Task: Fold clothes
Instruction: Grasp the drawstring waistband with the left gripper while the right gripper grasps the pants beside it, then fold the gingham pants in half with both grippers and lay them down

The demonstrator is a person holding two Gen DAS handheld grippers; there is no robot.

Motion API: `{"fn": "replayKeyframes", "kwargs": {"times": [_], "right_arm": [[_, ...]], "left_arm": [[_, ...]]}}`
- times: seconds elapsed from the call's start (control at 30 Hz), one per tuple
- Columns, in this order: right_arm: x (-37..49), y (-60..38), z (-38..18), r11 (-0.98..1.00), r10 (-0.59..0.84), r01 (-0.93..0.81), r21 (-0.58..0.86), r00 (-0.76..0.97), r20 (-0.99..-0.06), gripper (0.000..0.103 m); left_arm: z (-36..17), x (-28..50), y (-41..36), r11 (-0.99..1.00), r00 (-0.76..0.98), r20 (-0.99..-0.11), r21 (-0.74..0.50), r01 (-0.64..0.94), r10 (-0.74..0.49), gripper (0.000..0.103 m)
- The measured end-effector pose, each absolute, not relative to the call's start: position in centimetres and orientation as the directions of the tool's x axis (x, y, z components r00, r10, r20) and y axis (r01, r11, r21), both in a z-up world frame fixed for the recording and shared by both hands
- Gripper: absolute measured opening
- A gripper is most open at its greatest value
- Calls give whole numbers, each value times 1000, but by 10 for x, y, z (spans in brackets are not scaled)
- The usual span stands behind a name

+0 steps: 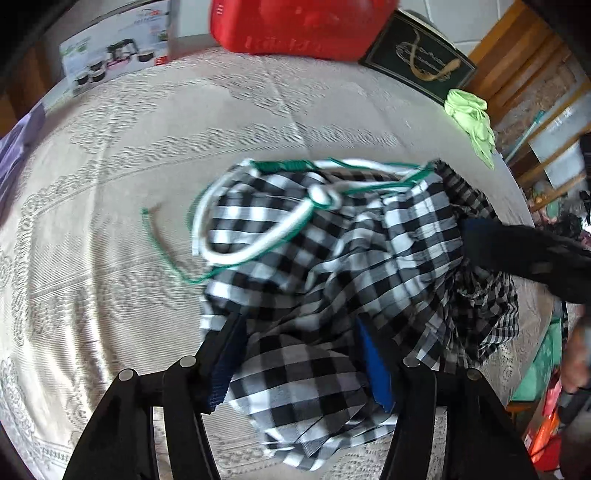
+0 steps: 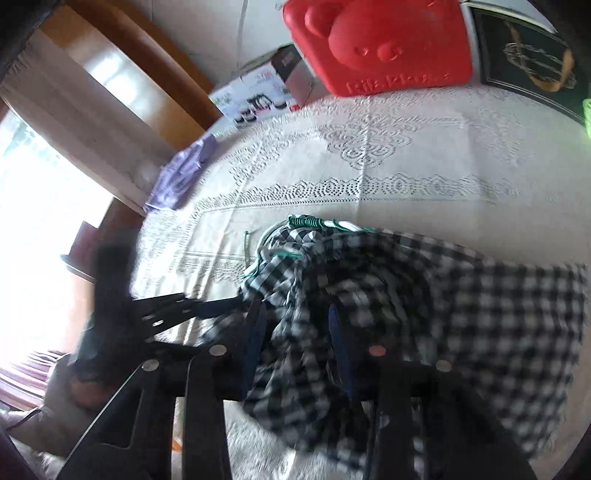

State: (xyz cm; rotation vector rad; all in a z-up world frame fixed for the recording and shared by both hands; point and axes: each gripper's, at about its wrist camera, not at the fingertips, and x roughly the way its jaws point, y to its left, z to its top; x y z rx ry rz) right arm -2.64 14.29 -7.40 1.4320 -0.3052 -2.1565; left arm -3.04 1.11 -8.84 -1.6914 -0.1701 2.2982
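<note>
Checked cloth (image 1: 332,266) lies bunched in a heap on the lace-covered counter (image 1: 129,155), well short of the red box (image 1: 295,26) at the far edge. The left gripper (image 1: 301,354) stands about half open around a fold, its blue pads not clearly pressing. The right gripper (image 2: 295,339) also straddles cloth; blur hides whether it grips. The white and green cord (image 1: 258,221), on the heap's far side from the grippers, could snag or drag when lifted, and a loose pinch may slip.
</note>
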Motion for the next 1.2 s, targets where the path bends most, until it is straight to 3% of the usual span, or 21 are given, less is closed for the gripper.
{"fn": "replayKeyframes", "kwargs": {"times": [0.07,0.13,0.17,0.27,0.37,0.47,0.5,0.57,0.83,1.07,1.2], "right_arm": [[-34,126,-89,-840,-517,341,422,-266,-814,36],[-37,122,-100,-880,-430,334,338,-256,-866,7],[-33,130,-95,-876,-453,309,370,-266,-851,5],[-2,183,-54,-865,-501,214,454,-377,-779,5],[12,235,-48,-917,-383,81,390,-451,-806,5],[7,278,-77,-951,-264,-53,304,-373,-889,6],[12,290,-77,-942,-278,-70,328,-381,-882,6],[26,301,-71,-924,-333,-36,381,-414,-847,6],[29,274,-62,-863,-500,163,478,-405,-766,6],[6,273,-68,-866,-497,174,468,-381,-779,6],[-1,288,-74,-900,-431,122,418,-382,-817,6]], "left_arm": [[-80,-30,3,-957,-294,-913,-254,-138,284,61],[-68,-29,-6,-961,-323,-906,-245,-127,273,61],[-61,-28,-8,-963,-334,-904,-238,-124,266,61],[-46,-35,-5,-956,-360,-886,-258,-137,290,61],[-57,-50,24,-955,-340,-895,-242,-172,289,61],[-110,-71,71,-968,-231,-961,-96,-232,151,64],[-121,-71,85,-966,-241,-966,-26,-258,90,68],[-115,-70,98,-953,-256,-963,-4,-302,86,68],[-40,-78,96,-967,-405,-882,-184,-177,242,69],[-73,-73,123,-949,-326,-895,-257,-183,305,68],[-90,-64,161,-938,-315,-896,-238,-252,312,41]]}}
